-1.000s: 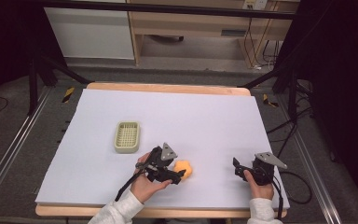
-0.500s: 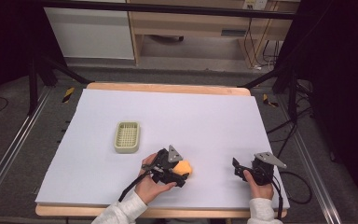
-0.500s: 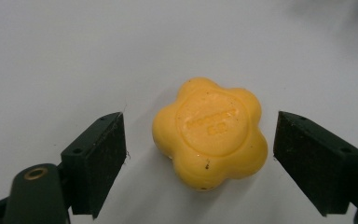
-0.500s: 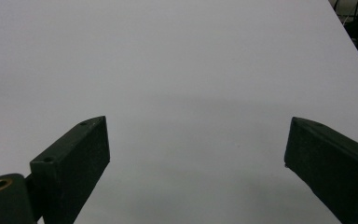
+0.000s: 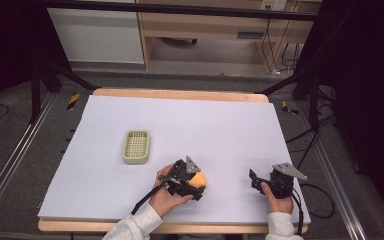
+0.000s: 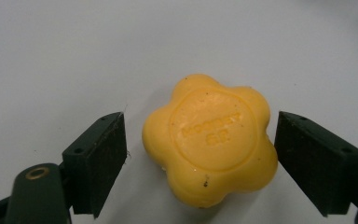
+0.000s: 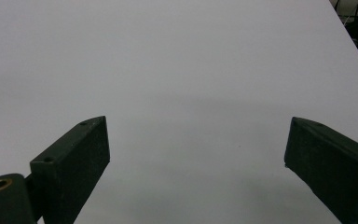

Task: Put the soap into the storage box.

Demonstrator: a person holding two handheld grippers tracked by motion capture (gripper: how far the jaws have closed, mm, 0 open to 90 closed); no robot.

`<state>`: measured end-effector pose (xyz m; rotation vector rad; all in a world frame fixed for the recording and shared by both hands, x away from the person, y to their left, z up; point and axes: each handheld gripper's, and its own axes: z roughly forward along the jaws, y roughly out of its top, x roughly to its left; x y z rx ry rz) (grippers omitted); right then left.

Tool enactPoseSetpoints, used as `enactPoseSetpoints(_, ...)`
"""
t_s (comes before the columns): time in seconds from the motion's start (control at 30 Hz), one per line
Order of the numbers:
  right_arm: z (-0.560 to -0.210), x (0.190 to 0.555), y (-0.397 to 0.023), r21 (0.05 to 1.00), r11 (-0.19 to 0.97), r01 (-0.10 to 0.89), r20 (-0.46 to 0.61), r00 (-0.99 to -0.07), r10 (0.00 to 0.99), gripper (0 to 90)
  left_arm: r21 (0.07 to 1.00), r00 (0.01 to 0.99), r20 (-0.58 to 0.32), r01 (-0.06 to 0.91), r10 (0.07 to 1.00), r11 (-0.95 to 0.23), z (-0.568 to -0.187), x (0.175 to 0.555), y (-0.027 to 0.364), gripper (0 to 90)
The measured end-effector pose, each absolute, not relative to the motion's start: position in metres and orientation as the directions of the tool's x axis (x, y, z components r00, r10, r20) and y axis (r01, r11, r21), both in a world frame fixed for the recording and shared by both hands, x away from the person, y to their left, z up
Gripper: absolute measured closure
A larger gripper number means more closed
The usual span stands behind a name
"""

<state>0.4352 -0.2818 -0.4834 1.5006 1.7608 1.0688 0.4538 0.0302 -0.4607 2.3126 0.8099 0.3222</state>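
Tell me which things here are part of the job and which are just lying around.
In the job:
- soap, yellow, flower-shaped, between the open left claw pads, gaps on both sides
- soap dish, empty, to the soap's left in the high view

Lying about:
- right claw, open, nothing between its pads
- white sheet covering the table

Soap (image 6: 209,140): waxy, smooth, semi-matt w/ embossed stamp. Jaw pads: matt black plastic. Table (image 5: 180,125): matt white sheet, wood edge. Basket (image 5: 136,146): ribbed plastic.
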Motion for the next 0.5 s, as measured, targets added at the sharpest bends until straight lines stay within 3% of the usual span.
enactPoseSetpoints(0.5,-0.4838,0.4356,-0.2814,0.858,0.046,0.512,0.065,-0.197,0.978,7.0,0.630,0.778,-0.002,0.489,0.628,-0.603,-0.4678,0.4594,0.0261,18.9)
